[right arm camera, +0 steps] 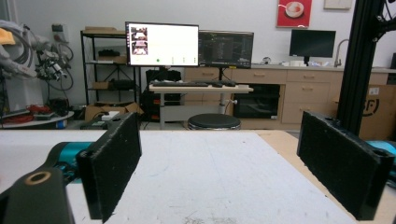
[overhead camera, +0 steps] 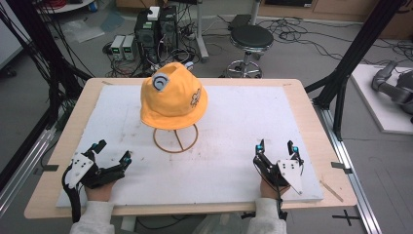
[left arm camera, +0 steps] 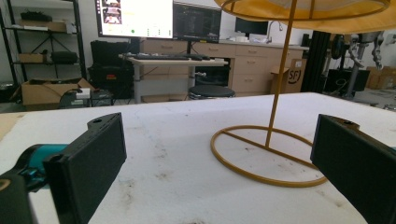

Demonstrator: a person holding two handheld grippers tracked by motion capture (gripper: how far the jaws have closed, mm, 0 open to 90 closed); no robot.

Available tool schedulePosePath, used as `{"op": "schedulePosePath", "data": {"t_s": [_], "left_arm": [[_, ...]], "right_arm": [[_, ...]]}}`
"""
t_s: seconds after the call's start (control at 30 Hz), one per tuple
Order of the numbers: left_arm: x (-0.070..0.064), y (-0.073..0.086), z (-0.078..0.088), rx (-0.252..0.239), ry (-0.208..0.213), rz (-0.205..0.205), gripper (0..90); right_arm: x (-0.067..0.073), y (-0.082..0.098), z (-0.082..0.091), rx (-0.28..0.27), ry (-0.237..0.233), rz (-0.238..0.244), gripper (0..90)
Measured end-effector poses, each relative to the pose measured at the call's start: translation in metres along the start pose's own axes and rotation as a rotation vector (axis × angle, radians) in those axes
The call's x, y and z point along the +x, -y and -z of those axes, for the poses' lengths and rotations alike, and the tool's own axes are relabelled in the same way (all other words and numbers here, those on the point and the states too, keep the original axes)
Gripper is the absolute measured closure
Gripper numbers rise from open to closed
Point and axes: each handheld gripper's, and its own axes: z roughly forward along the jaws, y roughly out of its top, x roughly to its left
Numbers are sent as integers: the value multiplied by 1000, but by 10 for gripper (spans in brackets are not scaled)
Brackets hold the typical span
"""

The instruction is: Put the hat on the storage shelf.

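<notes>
A yellow bucket hat [overhead camera: 173, 96] with a grey round patch sits on a thin wire stand [overhead camera: 176, 138] with a ring base, at the middle back of the white board. In the left gripper view the stand's ring [left arm camera: 267, 156] lies ahead to the right and the hat brim [left arm camera: 317, 11] hangs overhead. My left gripper [overhead camera: 115, 152] rests open at the board's front left, jaws wide apart and pointing toward the stand, nothing between them. At the front right my right gripper [overhead camera: 276, 147] is open too, with nothing between its jaws, pointing to the far edge.
The white board [overhead camera: 234, 122] lies on a wooden table [overhead camera: 311, 112]. Black frame posts [overhead camera: 358, 48] stand at both sides. Beyond the table are a stool [overhead camera: 251, 39], computer boxes [overhead camera: 156, 29] and cables on the floor. A grey robot arm [overhead camera: 394, 85] lies far right.
</notes>
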Motion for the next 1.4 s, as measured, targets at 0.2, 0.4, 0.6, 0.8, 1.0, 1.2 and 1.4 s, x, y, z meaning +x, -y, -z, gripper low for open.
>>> {"op": "schedulePosePath", "data": {"t_s": [0.2,0.4,0.6,0.8,1.0,1.2,1.4], "left_arm": [[0,0,0,-1,0,-4,39],[0,0,0,0,1,-4,39],[0,0,0,2,0,-3,38],[0,0,0,-1,1,-4,39],[-1,0,0,-1,1,-5,39],[0,0,0,1,1,-7,39],[-1,0,0,1,0,-14,39]], "right_arm": [[-3,1,1,-4,4,-28,140],[-3,2,3,-15,16,-27,139],[-3,2,4,-13,18,-31,139],[-5,3,4,-13,18,-55,139],[-5,3,5,-14,24,-53,139],[-5,4,4,-4,21,-46,139],[-4,4,4,14,21,-60,139]]}}
